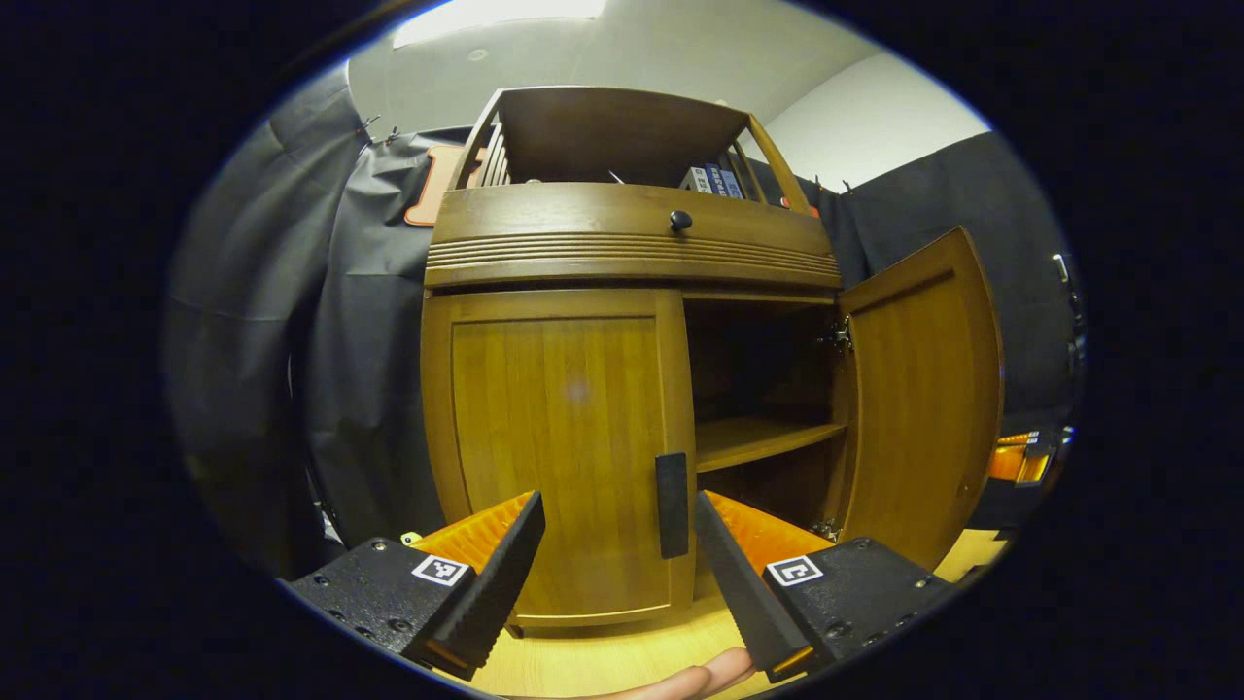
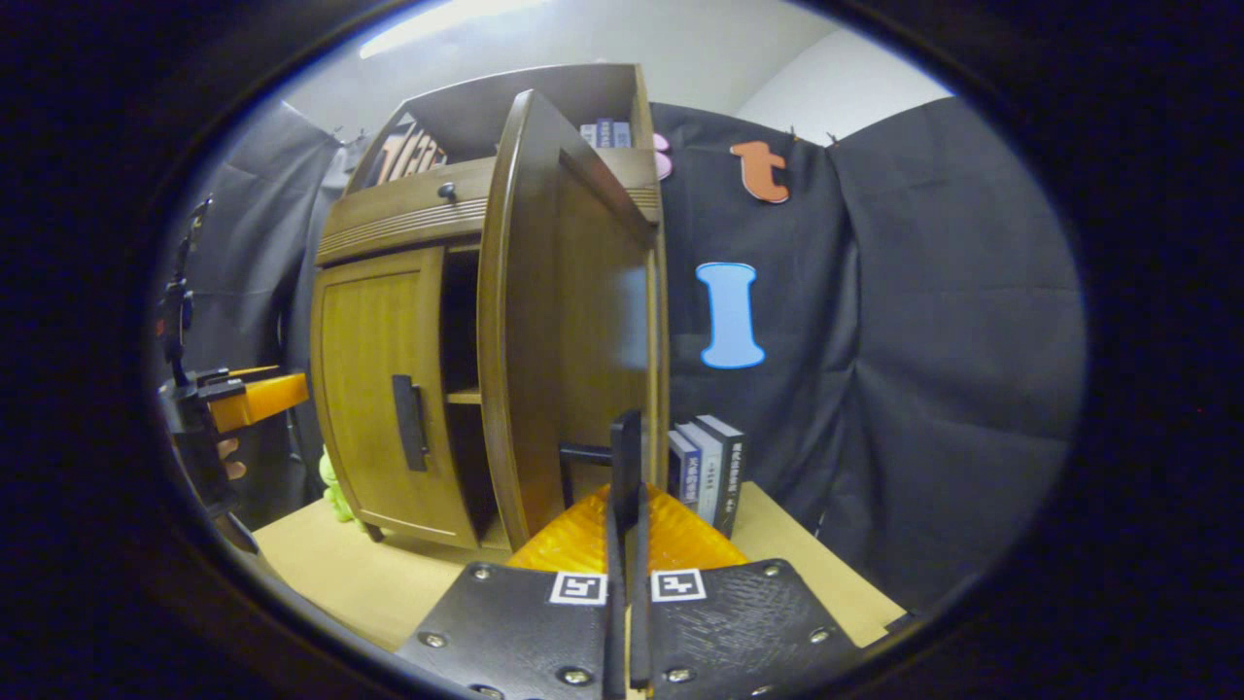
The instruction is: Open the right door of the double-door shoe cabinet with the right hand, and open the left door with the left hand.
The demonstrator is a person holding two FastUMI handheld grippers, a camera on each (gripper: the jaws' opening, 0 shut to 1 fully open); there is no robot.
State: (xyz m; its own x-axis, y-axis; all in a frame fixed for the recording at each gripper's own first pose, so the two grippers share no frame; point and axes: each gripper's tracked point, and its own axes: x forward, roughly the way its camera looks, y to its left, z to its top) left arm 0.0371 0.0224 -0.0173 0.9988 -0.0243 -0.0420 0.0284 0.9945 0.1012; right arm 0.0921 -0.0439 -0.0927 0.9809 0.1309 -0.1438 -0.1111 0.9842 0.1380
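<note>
Left gripper (image 1: 619, 530) jaws spread, lined up either side of left door handle (image 1: 671, 505) for the pull. Right door (image 1: 923, 389) already swung open; right gripper (image 2: 627, 467) jaws closed, apparently holding nothing.

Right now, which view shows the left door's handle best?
The left gripper view: the handle faces the camera, between the open left tongs. The right gripper view shows it smaller, from the side.
</note>
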